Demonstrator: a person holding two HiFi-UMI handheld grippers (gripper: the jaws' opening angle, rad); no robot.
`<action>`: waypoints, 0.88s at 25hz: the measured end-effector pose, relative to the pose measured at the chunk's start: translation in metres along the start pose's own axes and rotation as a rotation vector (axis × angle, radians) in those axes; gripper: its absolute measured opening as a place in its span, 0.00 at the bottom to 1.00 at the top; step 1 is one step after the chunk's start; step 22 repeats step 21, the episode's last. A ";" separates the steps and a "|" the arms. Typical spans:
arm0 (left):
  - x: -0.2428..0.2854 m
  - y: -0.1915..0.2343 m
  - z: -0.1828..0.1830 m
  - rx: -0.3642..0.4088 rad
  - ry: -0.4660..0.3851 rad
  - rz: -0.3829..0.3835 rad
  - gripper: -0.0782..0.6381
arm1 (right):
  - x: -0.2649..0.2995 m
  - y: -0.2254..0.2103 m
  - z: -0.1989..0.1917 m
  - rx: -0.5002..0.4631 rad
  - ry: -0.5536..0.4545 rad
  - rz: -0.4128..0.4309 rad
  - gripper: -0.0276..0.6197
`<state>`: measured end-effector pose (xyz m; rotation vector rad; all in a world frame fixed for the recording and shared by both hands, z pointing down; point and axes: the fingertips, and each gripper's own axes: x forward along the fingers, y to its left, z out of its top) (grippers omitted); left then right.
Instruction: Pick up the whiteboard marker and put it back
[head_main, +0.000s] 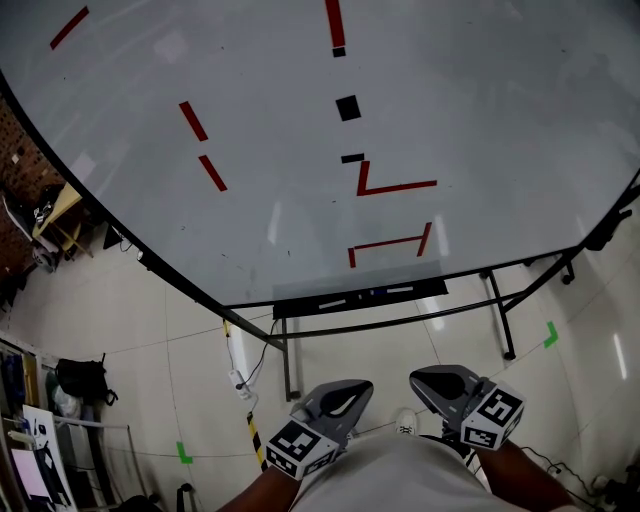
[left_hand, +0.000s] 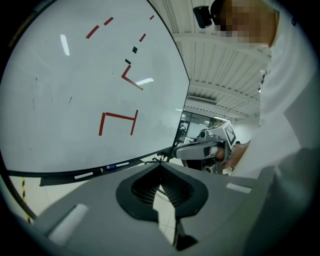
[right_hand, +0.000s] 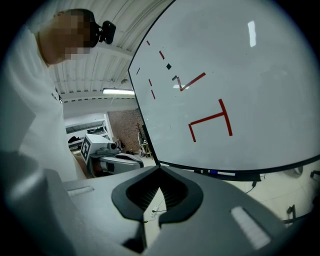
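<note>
A big whiteboard (head_main: 300, 140) on a black stand carries red lines and small black squares. On the tray (head_main: 300, 308) under its lower edge lie several markers, one with a blue part (head_main: 378, 293), also in the left gripper view (left_hand: 111, 166) and the right gripper view (right_hand: 214, 173). My left gripper (head_main: 356, 386) and right gripper (head_main: 422, 378) hang low, close to the person's body and well short of the tray. Both are shut with nothing between the jaws (left_hand: 161, 165) (right_hand: 159, 168). Each gripper view shows the other gripper beside it (left_hand: 202, 150) (right_hand: 112, 160).
The black stand legs (head_main: 500, 320) run across the tiled floor under the board. A power strip with cable (head_main: 238, 378) lies near the left leg. Green tape marks (head_main: 550, 335) dot the floor. A bag (head_main: 80, 380) and clutter fill the far left.
</note>
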<state>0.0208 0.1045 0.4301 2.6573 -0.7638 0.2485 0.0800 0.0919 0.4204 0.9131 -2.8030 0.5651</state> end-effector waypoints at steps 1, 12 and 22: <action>0.000 0.000 0.000 -0.002 -0.001 0.000 0.13 | 0.000 0.000 0.000 -0.001 0.002 -0.002 0.05; -0.007 0.000 0.000 -0.004 -0.019 0.009 0.13 | 0.004 0.009 0.002 -0.019 0.007 0.014 0.04; -0.009 -0.001 0.000 0.002 -0.012 0.016 0.13 | 0.002 0.012 0.000 -0.027 0.015 0.023 0.04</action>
